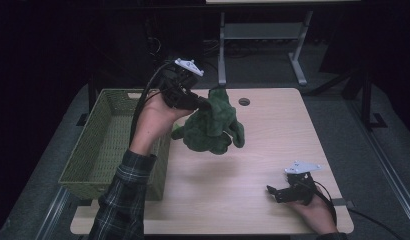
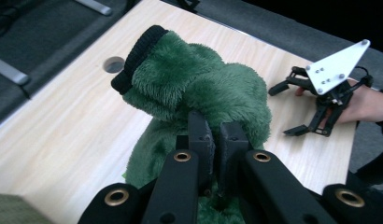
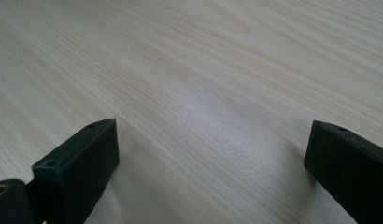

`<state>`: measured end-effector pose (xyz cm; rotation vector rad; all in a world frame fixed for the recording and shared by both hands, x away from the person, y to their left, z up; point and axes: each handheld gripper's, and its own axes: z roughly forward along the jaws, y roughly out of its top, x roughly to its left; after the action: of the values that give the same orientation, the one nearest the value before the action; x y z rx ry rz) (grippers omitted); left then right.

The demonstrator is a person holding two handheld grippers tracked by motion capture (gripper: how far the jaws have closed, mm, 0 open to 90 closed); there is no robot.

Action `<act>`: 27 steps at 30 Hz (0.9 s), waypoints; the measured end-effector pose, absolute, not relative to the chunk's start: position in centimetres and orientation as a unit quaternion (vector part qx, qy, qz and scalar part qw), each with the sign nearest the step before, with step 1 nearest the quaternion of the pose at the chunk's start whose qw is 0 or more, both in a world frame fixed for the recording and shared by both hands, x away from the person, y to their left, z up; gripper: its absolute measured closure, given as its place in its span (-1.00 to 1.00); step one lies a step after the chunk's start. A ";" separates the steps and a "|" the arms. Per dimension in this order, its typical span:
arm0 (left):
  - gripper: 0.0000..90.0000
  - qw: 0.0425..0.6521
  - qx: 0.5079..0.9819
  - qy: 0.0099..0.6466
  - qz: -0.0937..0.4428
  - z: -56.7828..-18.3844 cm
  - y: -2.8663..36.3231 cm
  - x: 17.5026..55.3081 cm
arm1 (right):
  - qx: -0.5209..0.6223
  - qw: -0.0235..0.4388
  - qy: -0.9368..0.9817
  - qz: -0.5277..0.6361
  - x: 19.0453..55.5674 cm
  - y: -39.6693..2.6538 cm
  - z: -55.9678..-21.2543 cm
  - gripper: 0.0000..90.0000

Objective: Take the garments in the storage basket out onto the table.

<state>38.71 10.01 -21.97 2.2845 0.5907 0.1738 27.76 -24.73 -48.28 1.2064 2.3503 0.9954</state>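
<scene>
A fuzzy green plush toy (image 1: 213,122) hangs above the wooden table (image 1: 253,210), just right of the basket. My left gripper (image 1: 202,105) is shut on its upper part and holds it in the air. In the left gripper view the two jaws pinch the green plush toy (image 2: 203,88) close together, and the toy's black-cuffed limb (image 2: 136,56) points up and left. My right gripper (image 1: 274,192) rests low at the table's front right with its jaws wide apart. Nothing lies between the right fingers (image 3: 80,161) but bare wood.
A woven green basket (image 1: 100,145) stands at the table's left edge, under my left forearm. A small round hole (image 1: 244,101) sits in the tabletop near the far edge. Metal desk legs (image 1: 222,50) stand behind the table.
</scene>
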 end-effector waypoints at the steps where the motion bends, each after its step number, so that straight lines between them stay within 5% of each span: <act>1: 0.92 0.378 0.894 0.231 0.068 -22.0 10.0 38.7 | 0.422 0.159 0.822 0.348 27.8 -24.7 -48.3 -0.94; 27: 0.91 0.356 0.910 0.212 0.007 -30.2 3.5 38.0 | 0.421 0.160 0.822 0.349 27.8 -24.7 -48.3 -0.94</act>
<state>38.03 3.52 -30.24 2.3515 0.5469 0.0173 27.78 -24.72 -48.30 1.2034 2.3481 0.9972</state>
